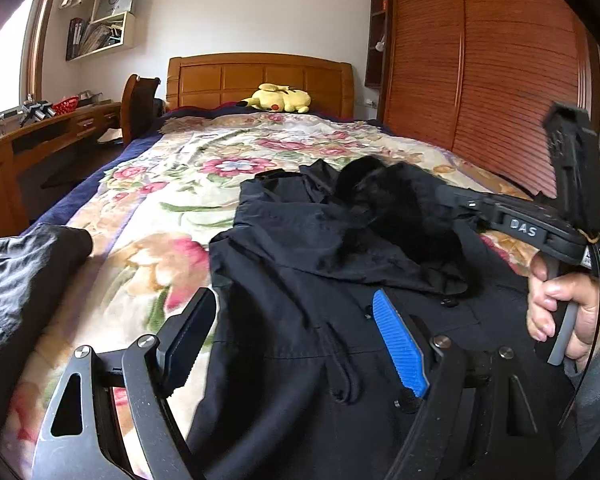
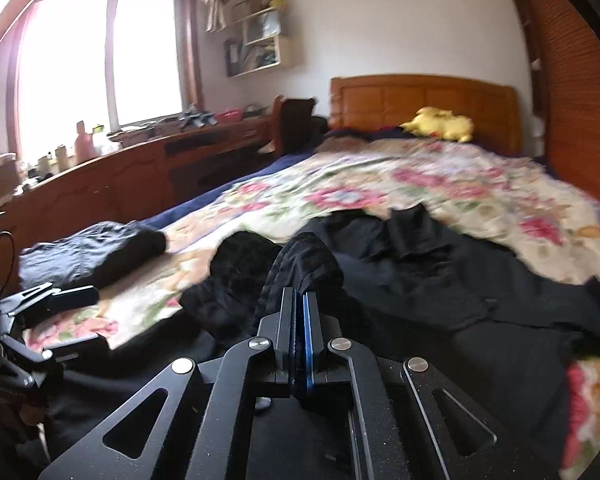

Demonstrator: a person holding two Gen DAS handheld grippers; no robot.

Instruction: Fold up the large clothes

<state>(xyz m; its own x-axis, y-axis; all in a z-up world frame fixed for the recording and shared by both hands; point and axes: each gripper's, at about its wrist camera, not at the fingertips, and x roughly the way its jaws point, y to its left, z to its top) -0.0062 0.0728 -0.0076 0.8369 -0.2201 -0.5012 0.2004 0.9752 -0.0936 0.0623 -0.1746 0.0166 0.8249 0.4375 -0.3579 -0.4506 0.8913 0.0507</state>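
Pinching a raised fold of the black jacket [image 2: 400, 280], the right gripper [image 2: 300, 312] has its pads clamped together on dark fabric that humps up just ahead of the tips; the wrist view is motion-blurred, so which part of the garment it is (hood or cuff), I can't tell.

Jacket lies spread across the foot end of the bed [image 1: 172, 184], long axis running roughly from the foot edge toward the headboard [image 1: 260, 76], fur-trimmed hood [image 1: 380, 200] at the far end. The pinched fold is directly ahead of the right gripper; the bulk of the jacket sits to its right, toward the wardrobe-side edge.

Left gripper [image 1: 296, 336] is released, jaws wide, hovering over the jacket body near the foot edge, nothing between the pads. It's nearer the lower body; the right one is nearer the hood end.

Left view shows the person's hand [image 1: 560, 308] on the right gripper's handle and the jacket's drawcord and snaps. Right view alone shows the pinch, plus a second dark garment [image 2: 96, 252] lying at the bed's window-side edge.
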